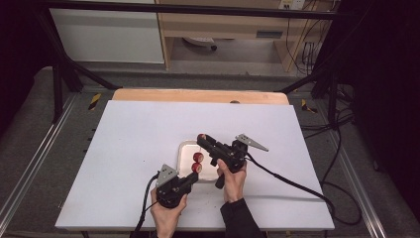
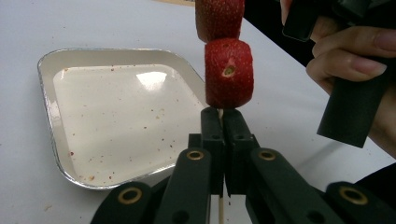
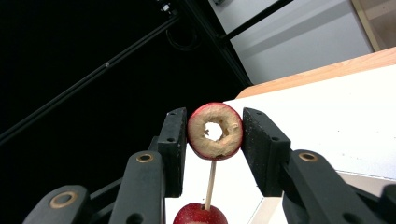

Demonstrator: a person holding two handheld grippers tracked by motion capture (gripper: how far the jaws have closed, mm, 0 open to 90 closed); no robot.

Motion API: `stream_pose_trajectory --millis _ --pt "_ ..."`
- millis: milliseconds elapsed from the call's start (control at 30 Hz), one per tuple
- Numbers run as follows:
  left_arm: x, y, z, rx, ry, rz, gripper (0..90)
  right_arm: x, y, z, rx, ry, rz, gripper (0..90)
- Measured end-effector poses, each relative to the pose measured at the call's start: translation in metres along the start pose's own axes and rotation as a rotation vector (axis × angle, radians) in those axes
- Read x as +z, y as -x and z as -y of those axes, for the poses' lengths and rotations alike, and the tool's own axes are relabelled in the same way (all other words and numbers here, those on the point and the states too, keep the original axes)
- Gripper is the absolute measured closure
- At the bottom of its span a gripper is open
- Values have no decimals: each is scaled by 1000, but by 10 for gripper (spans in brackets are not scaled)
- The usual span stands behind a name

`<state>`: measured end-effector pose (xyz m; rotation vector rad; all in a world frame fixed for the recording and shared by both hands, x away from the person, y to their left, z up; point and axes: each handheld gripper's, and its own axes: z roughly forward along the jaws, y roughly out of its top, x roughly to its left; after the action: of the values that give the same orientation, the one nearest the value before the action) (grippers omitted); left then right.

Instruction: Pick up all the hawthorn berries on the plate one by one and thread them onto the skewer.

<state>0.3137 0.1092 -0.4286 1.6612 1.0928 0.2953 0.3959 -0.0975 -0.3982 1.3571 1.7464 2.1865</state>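
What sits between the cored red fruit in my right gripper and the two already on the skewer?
Nothing visible. In the right gripper view, the cored red fruit ring sits between the right gripper's jaws, with only bare thin wooden skewer between it and the next red fruit below.
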Motion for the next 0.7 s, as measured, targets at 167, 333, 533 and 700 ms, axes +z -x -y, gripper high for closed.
stream_pose_trajectory --millis 167,333,533,700 --pt "1 2 1 -2 8 -1 885 -1 -1 1 3 0 1 619" --pt "1 2 1 -19 24 -6 885 -2 -3 2 0 10 0 619" --pt "-1 2 -1 -28 50 -15 886 -2 -4 5 12 12 -5 620" --pt "1 3 0 -32 55 -3 886 -3 -5 5 16 6 -1 620"
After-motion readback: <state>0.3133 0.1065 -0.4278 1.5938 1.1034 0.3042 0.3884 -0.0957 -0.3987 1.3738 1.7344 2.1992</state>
